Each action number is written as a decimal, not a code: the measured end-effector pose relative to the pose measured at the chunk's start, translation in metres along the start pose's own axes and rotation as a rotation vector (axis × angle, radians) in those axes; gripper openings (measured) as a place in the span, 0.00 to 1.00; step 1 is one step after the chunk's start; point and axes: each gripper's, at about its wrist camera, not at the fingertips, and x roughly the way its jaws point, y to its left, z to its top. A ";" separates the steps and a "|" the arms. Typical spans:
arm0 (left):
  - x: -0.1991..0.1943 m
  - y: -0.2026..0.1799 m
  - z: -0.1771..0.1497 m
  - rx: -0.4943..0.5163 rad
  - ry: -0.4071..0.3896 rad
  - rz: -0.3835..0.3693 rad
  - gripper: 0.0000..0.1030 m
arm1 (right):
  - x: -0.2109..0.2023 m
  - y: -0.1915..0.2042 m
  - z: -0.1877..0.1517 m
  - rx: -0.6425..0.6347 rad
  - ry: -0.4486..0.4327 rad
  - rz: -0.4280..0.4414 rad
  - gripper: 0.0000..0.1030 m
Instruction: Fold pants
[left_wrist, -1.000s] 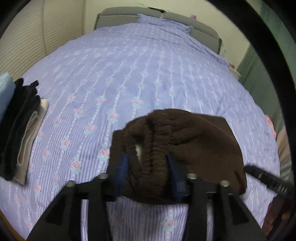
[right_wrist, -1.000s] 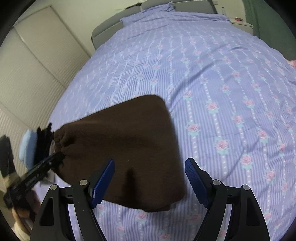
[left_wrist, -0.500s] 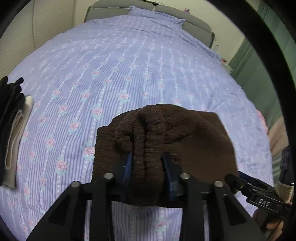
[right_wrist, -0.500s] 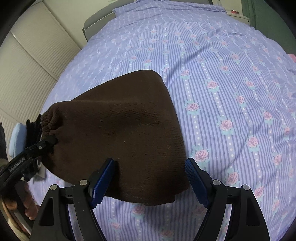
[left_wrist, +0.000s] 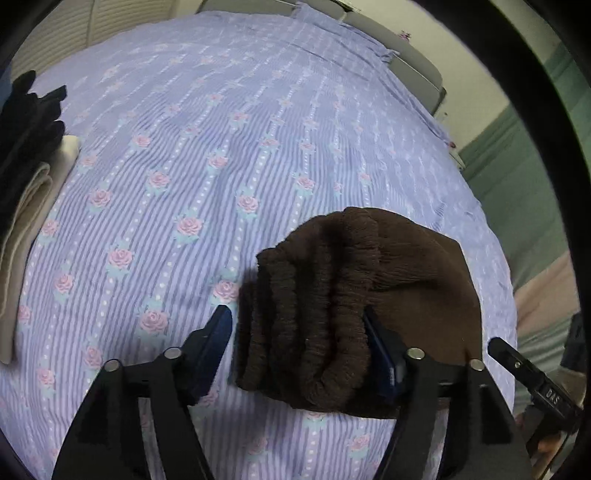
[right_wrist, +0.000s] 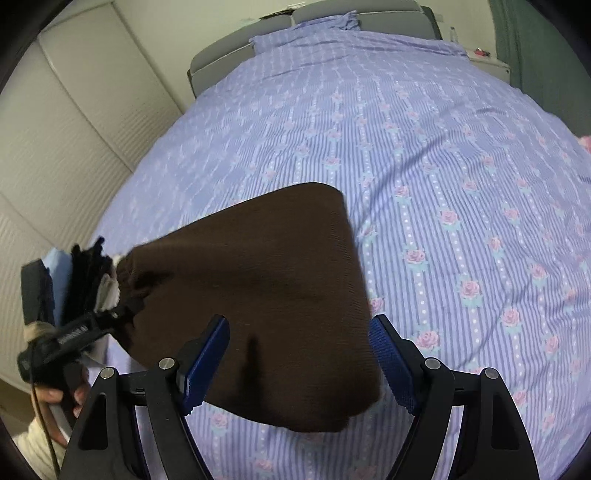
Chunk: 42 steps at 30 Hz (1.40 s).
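Note:
The folded dark brown pants (left_wrist: 354, 295) lie on the lilac flowered bedspread (left_wrist: 221, 129). Their ribbed waistband bunches between the fingers of my left gripper (left_wrist: 299, 339), which stands open; the right pad touches the waistband, the left pad is clear of it. In the right wrist view the pants (right_wrist: 266, 288) show as a flat brown rectangle. My right gripper (right_wrist: 299, 354) is open and empty above their near edge. The left gripper also shows there (right_wrist: 85, 328) at the waistband end.
A stack of folded clothes, black over beige (left_wrist: 26, 177), lies at the bed's left edge, also seen in the right wrist view (right_wrist: 88, 277). A grey headboard (right_wrist: 332, 14) and pillow are at the far end. A white wardrobe (right_wrist: 55, 129) stands left.
My left gripper has opened and let go of the waistband it was pinching. The pants now rest on the bed. The right gripper stays open over the pants.

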 end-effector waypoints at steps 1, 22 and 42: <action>0.000 0.000 0.000 -0.008 -0.004 -0.002 0.68 | -0.002 -0.001 0.000 0.001 -0.008 -0.005 0.77; 0.026 0.029 0.000 -0.024 0.078 -0.049 0.79 | 0.065 -0.023 0.020 0.067 0.068 0.006 0.77; 0.052 0.042 -0.012 -0.083 0.197 -0.296 0.86 | 0.099 -0.025 0.003 -0.001 0.103 -0.046 0.87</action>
